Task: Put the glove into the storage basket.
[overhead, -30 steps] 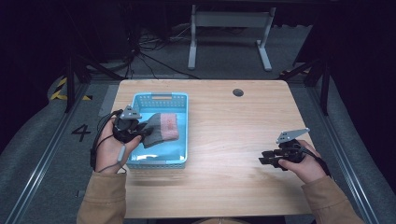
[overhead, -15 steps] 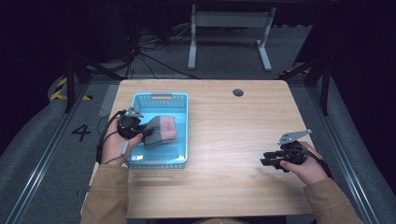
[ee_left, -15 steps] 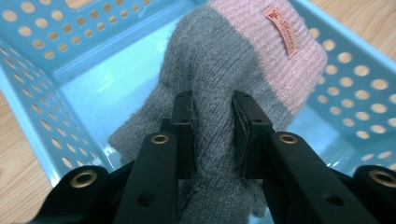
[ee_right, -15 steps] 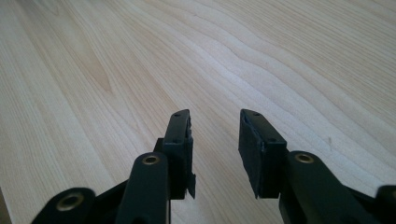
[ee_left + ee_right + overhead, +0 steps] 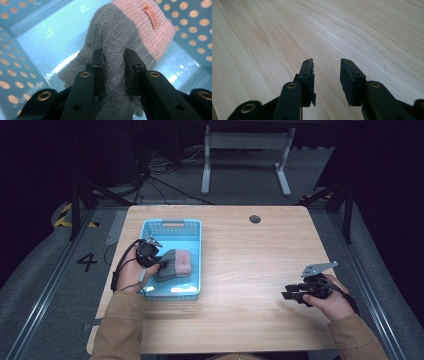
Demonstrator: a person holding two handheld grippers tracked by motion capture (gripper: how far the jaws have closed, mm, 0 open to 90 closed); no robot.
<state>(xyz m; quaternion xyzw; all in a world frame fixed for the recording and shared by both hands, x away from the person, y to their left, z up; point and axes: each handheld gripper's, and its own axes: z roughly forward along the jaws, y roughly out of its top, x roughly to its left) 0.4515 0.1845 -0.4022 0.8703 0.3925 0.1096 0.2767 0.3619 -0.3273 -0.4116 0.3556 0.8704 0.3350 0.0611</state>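
Note:
A knitted piece point(image 5: 178, 264), grey with a pink ribbed cuff and a small label, rests in the blue perforated basket point(image 5: 172, 224) at the table's left. My left gripper point(image 5: 159, 265) reaches into the basket from the left and is shut on the grey end. In the left gripper view both pads pinch a fold of the grey knit point(image 5: 150, 32) at my left gripper point(image 5: 113, 56), with the basket wall point(image 5: 15, 62) to the side. My right gripper point(image 5: 286, 292) is near the table's right front, open. In the right gripper view my right gripper point(image 5: 327, 62) has bare wood between its jaws.
The wooden table point(image 5: 250, 270) has a round cable hole point(image 5: 255, 219) near its far edge. A white desk frame point(image 5: 245, 160) and cables lie on the floor behind. A floor mark "4" point(image 5: 87, 262) is left of the table.
My left hand has sunk and shifted toward the basket's middle, and the knitted piece has come down with it onto the basket floor. The right hand has kept still.

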